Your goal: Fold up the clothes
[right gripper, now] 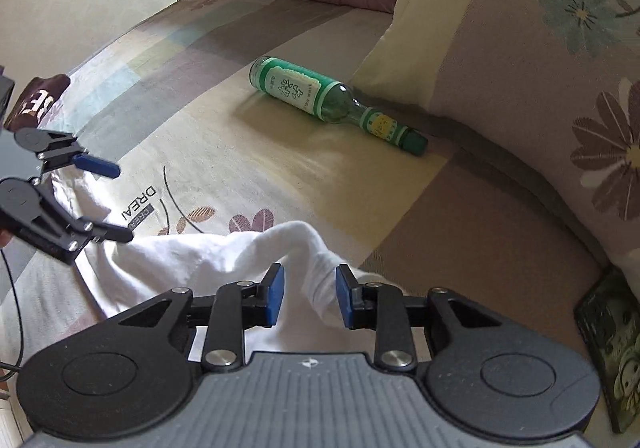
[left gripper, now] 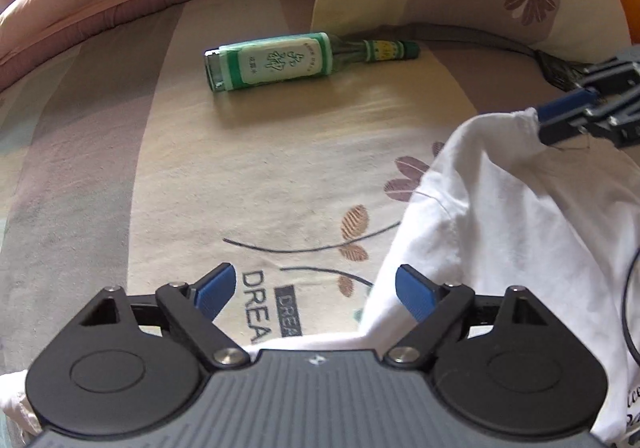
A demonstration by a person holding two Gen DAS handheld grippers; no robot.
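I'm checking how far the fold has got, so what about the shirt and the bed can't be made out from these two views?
- White shirt: its full outline, cut off by the left wrist view's edge and hidden under the left gripper.
- Shirt print: cut off at that edge.
- Whether the right gripper pinches the cloth: unclear.
- Green bottle label: too small to read.

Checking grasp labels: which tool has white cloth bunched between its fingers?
The right tool: a white shirt ridge runs between its fingers; the left tool frames printed bedsheet.
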